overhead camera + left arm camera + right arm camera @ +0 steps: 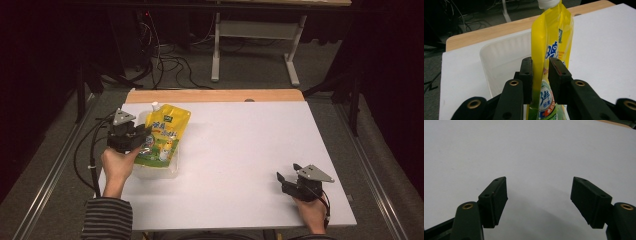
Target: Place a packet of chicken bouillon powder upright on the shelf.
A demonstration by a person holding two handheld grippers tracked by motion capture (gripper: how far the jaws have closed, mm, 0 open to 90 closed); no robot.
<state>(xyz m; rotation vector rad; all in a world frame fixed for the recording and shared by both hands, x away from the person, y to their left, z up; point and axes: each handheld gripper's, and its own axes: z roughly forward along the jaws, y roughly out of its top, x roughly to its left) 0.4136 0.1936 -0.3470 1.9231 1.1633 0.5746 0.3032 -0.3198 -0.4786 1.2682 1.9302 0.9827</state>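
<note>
Two hand-held grippers: left (540,68) seemingly loose around the yellow pouch (551,42); right (539,202) wide open.

A broad white rectangular tabletop (235,160) fills the middle of the high view, and everything else is placed against it. Along its far edge runs a strip of pale bare wood (215,95), with a small dark notch near the strip's middle. Beyond that far edge, on the grey carpeted floor (255,70), stands the light grey metal leg frame of another desk (260,35). To the far left of the tabletop a tangle of black cables (165,62) lies on the same floor. Grey metal floor rails (47,185) run along the tabletop's left and right sides, past its near corners
</note>
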